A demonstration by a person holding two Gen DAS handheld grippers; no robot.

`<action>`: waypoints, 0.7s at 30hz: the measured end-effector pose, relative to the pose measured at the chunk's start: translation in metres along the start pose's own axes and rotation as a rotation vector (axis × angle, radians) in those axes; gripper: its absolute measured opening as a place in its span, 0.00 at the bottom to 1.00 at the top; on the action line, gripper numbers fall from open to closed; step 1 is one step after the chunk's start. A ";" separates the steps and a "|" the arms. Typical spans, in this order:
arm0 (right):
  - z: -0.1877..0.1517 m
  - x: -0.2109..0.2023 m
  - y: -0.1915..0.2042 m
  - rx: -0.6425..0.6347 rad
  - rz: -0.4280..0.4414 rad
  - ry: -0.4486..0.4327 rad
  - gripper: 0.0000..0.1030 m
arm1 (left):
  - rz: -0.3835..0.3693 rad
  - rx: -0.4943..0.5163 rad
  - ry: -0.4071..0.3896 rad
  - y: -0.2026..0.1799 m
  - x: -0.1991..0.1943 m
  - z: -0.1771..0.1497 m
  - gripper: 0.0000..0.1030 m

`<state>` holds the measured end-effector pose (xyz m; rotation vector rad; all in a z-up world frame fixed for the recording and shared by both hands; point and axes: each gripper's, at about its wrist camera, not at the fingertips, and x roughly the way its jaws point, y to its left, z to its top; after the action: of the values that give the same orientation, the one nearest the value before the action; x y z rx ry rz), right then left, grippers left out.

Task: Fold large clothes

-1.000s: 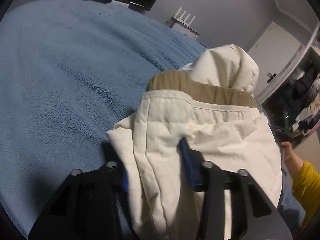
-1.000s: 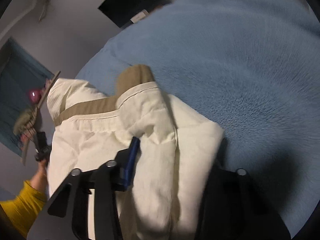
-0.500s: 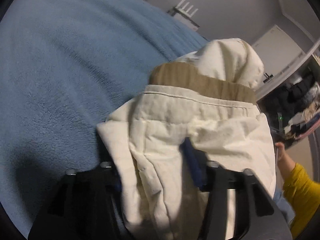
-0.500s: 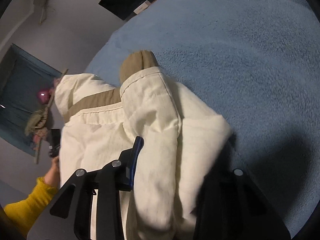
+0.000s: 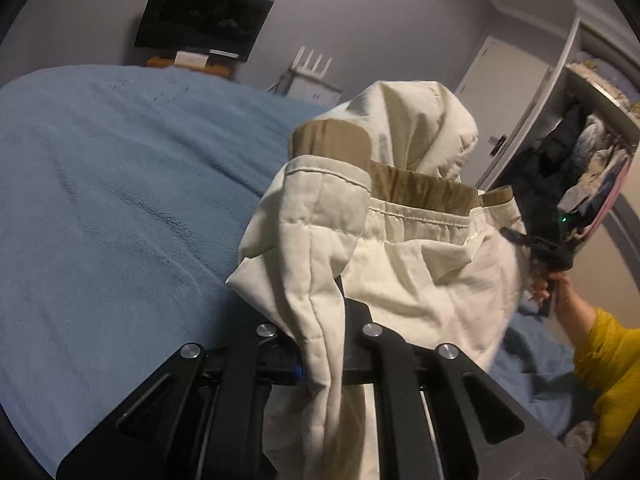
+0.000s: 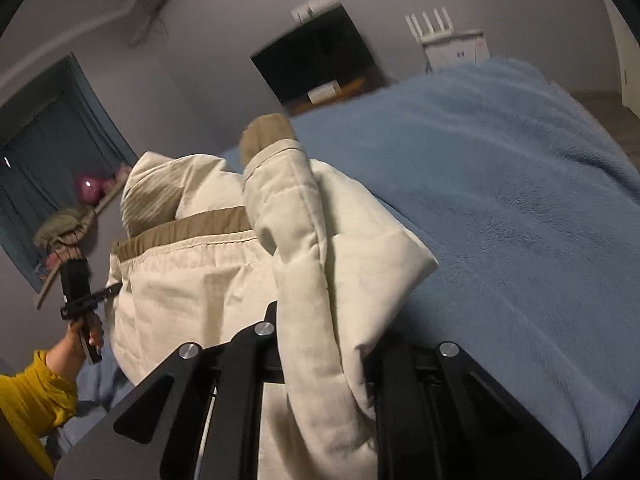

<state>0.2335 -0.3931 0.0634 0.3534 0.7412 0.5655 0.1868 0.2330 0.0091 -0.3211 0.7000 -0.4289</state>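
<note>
A cream quilted jacket (image 5: 408,264) with a tan collar band (image 5: 416,186) hangs bunched above the blue fleece blanket (image 5: 100,200). My left gripper (image 5: 320,320) has its jaws closing tight on a fold at the jacket's left edge, and cloth hides its tips. In the right wrist view the same jacket (image 6: 192,280) droops between both grips. There my right gripper (image 6: 316,320) is pinched shut on a thick fold at the right edge. The blanket (image 6: 520,220) lies below and to the right. A hand (image 5: 558,280) in a yellow sleeve holds the other tool.
A dark screen (image 5: 204,20) hangs on the far wall, with a white rack (image 5: 312,76) beside it. An open wardrobe (image 5: 580,168) full of clothes and a white door (image 5: 500,92) stand to the right. Blue curtains (image 6: 40,152) and a cluttered shelf (image 6: 80,208) are at the left.
Both grippers have risen and pulled back, lifting the jacket off the blanket. Their jaws have narrowed onto the folds, and more of the wall shows.
</note>
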 end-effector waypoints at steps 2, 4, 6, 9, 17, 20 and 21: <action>-0.005 -0.016 0.012 -0.008 0.003 -0.020 0.09 | -0.023 -0.005 -0.025 -0.011 -0.019 -0.006 0.10; -0.011 -0.036 0.027 -0.018 0.010 -0.045 0.09 | -0.040 0.001 -0.048 -0.027 -0.033 -0.010 0.09; -0.015 -0.056 0.040 -0.028 0.024 -0.067 0.09 | -0.054 0.012 -0.066 -0.038 -0.047 -0.014 0.09; -0.016 -0.084 0.058 -0.035 0.050 -0.088 0.08 | -0.086 0.011 -0.091 -0.055 -0.071 -0.019 0.09; -0.033 -0.081 0.029 0.051 0.003 0.036 0.08 | -0.103 -0.009 0.026 -0.052 -0.035 -0.025 0.09; -0.058 -0.043 -0.005 0.125 -0.057 0.124 0.08 | -0.043 -0.032 0.145 -0.035 0.008 -0.044 0.09; -0.065 -0.027 -0.025 0.168 -0.092 0.146 0.08 | -0.023 -0.035 0.165 -0.030 0.017 -0.047 0.09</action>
<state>0.1794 -0.4217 0.0206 0.4348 0.9447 0.4467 0.1580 0.1919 -0.0213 -0.3294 0.8664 -0.4686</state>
